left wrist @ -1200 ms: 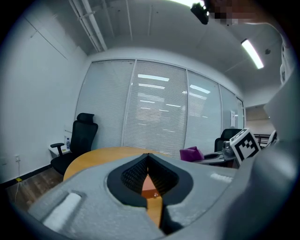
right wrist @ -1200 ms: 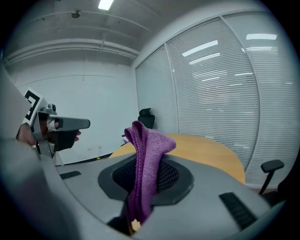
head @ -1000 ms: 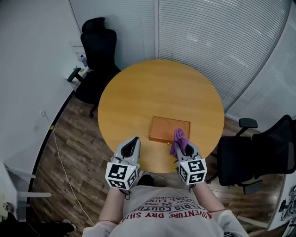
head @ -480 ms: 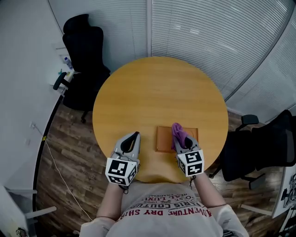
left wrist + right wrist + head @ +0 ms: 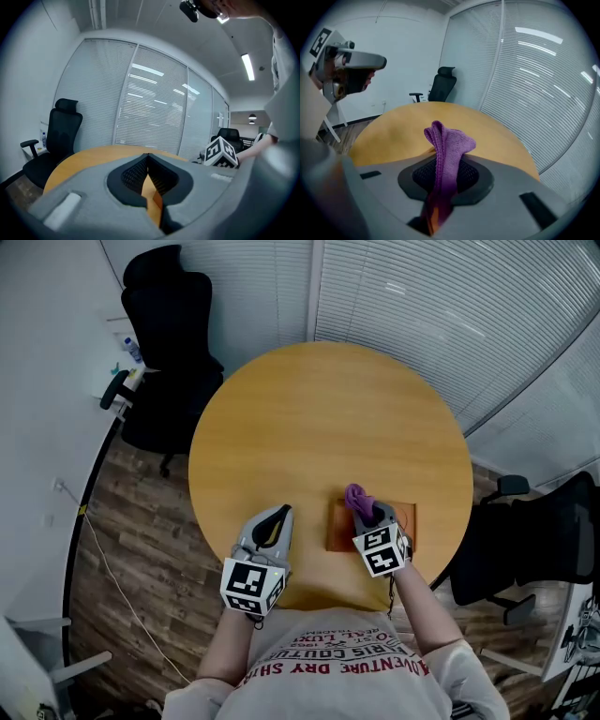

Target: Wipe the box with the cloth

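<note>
A flat orange box point(image 5: 341, 530) lies on the round wooden table point(image 5: 319, 427) near its front right edge. My right gripper point(image 5: 367, 513) hovers over the box, shut on a purple cloth point(image 5: 357, 498) that sticks out past its tips; in the right gripper view the cloth point(image 5: 446, 150) is pinched between the jaws. My left gripper point(image 5: 277, 517) is to the left of the box, over the table's front edge, shut with nothing between its jaws point(image 5: 148, 161). The right gripper hides the middle of the box.
A black office chair point(image 5: 164, 343) stands at the back left and another point(image 5: 534, 540) at the right of the table. Slatted blinds line the far wall. A white cable point(image 5: 103, 549) runs over the wooden floor at the left.
My right gripper has moved with the cloth from the box's near edge to above its middle. The left gripper has stayed shut beside the box. The head view has shifted.
</note>
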`<move>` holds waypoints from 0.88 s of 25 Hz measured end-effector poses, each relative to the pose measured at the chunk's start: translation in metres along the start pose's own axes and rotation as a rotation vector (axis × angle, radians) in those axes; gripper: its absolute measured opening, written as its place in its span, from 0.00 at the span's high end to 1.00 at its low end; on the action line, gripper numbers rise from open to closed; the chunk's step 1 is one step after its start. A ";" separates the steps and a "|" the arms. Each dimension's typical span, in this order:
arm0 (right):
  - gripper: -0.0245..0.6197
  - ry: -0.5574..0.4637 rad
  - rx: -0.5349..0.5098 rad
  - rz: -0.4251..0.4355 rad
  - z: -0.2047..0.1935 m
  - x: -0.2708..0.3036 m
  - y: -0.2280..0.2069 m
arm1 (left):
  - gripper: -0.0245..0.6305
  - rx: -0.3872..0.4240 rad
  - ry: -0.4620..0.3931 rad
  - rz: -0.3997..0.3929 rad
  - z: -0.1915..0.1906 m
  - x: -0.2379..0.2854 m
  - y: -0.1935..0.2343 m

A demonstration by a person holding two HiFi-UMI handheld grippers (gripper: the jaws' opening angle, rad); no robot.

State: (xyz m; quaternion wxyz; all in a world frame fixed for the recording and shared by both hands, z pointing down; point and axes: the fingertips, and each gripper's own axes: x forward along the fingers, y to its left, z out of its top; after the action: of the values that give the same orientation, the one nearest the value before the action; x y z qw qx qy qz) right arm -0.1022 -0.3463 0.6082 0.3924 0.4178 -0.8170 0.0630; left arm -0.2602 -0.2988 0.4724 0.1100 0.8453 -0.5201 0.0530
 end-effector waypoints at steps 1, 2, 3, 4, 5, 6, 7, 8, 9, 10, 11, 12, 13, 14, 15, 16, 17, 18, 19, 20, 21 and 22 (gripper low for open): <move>0.85 0.020 -0.019 -0.003 -0.003 0.007 0.001 | 0.95 -0.006 0.002 0.002 -0.002 0.000 0.004; 0.85 0.038 -0.034 -0.003 -0.005 0.013 0.003 | 0.95 -0.014 0.004 0.007 -0.004 -0.001 0.008; 0.84 0.055 -0.046 -0.001 -0.007 0.019 0.005 | 0.95 -0.023 0.006 0.013 -0.006 -0.002 0.012; 0.84 0.070 -0.054 0.002 -0.009 0.024 0.006 | 0.95 -0.029 0.007 0.019 -0.007 -0.002 0.016; 0.84 0.083 -0.060 0.005 -0.011 0.028 0.007 | 0.95 -0.034 0.009 0.024 -0.008 -0.003 0.019; 0.84 0.094 -0.066 0.007 -0.014 0.031 0.008 | 0.95 -0.036 0.010 0.028 -0.009 -0.003 0.022; 0.84 0.101 -0.072 0.009 -0.016 0.035 0.008 | 0.95 -0.038 0.010 0.031 -0.010 -0.003 0.023; 0.84 0.103 -0.076 0.009 -0.017 0.037 0.009 | 0.95 -0.040 0.008 0.032 -0.010 -0.003 0.024; 0.84 0.101 -0.080 0.008 -0.018 0.039 0.010 | 0.95 -0.041 0.005 0.033 -0.011 -0.003 0.025; 0.84 0.097 -0.082 0.007 -0.018 0.041 0.010 | 0.95 -0.042 0.004 0.034 -0.012 -0.003 0.026; 0.84 0.093 -0.084 0.008 -0.018 0.042 0.011 | 0.95 -0.042 0.004 0.034 -0.013 -0.003 0.027; 0.84 0.091 -0.090 0.010 -0.017 0.043 0.013 | 0.95 -0.042 0.005 0.034 -0.014 -0.003 0.028; 0.84 0.092 -0.104 0.015 -0.017 0.043 0.015 | 0.95 -0.043 0.007 0.034 -0.016 -0.004 0.029; 0.84 0.097 -0.125 0.022 -0.017 0.043 0.017 | 0.95 -0.046 0.009 0.034 -0.017 -0.004 0.029; 0.84 0.104 -0.150 0.031 -0.017 0.043 0.018 | 0.95 -0.048 0.010 0.033 -0.018 -0.004 0.028; 0.84 0.111 -0.174 0.040 -0.018 0.041 0.020 | 0.95 -0.049 0.011 0.032 -0.019 -0.004 0.026; 0.84 0.117 -0.195 0.048 -0.019 0.040 0.022 | 0.95 -0.050 0.012 0.031 -0.019 -0.004 0.024; 0.84 0.123 -0.212 0.056 -0.020 0.039 0.025 | 0.95 -0.049 0.013 0.030 -0.020 -0.004 0.023; 0.84 0.128 -0.225 0.063 -0.021 0.038 0.027 | 0.95 -0.048 0.015 0.029 -0.020 -0.005 0.021; 0.84 0.132 -0.236 0.072 -0.021 0.037 0.030 | 0.95 -0.046 0.017 0.029 -0.020 -0.005 0.019; 0.84 0.136 -0.247 0.082 -0.022 0.036 0.033 | 0.95 -0.043 0.018 0.030 -0.020 -0.006 0.018; 0.84 0.140 -0.258 0.093 -0.023 0.034 0.037 | 0.95 -0.041 0.020 0.031 -0.020 -0.007 0.017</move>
State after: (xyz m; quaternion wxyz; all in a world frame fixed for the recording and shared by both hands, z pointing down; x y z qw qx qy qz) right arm -0.1274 -0.3346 0.6562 0.4957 0.3200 -0.8074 0.0046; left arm -0.2781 -0.2954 0.4923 0.1317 0.8340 -0.5332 0.0525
